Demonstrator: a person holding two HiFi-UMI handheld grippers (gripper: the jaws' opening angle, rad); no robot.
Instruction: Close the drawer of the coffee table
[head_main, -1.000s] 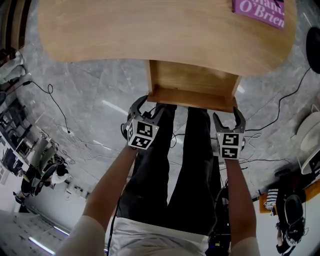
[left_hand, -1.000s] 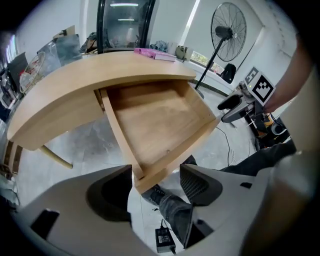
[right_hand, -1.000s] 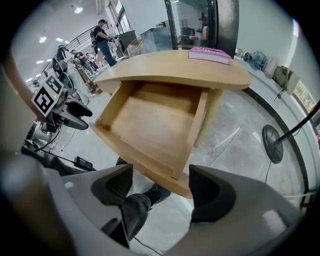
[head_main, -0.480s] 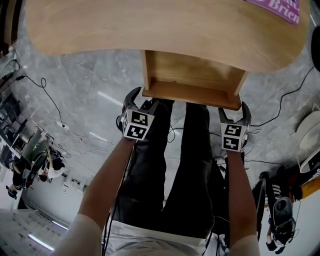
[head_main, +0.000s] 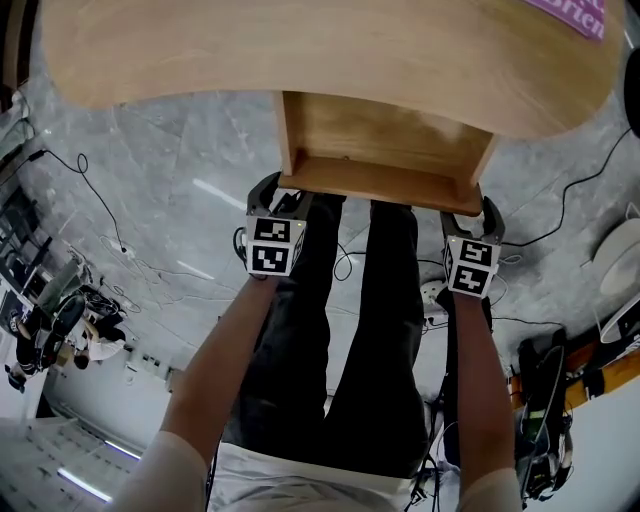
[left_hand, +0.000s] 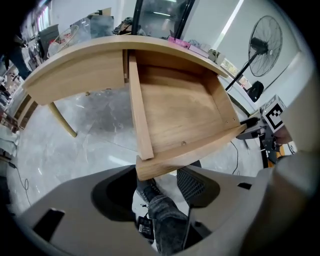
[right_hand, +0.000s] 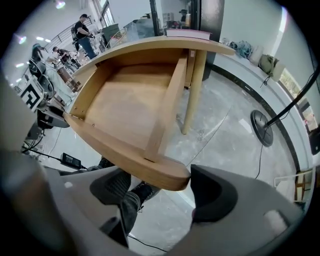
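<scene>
The wooden drawer (head_main: 385, 145) sticks out from under the counter (head_main: 300, 50), its back end hidden. The left gripper (head_main: 280, 193) and right gripper (head_main: 470, 212) each have spread jaws, just closing a little, around its front corners.

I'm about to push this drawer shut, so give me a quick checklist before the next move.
1. Drawer open, nothing inside: ok.
2. Left gripper: jaws have just been closing, left corner of drawer front between them, not gripped: ok.
3. Right gripper: jaws have just been closing, front's right end between them: ok.
4. Book on table top, away from drawer: ok.
5. Space behind drawer free: cannot tell.
</scene>
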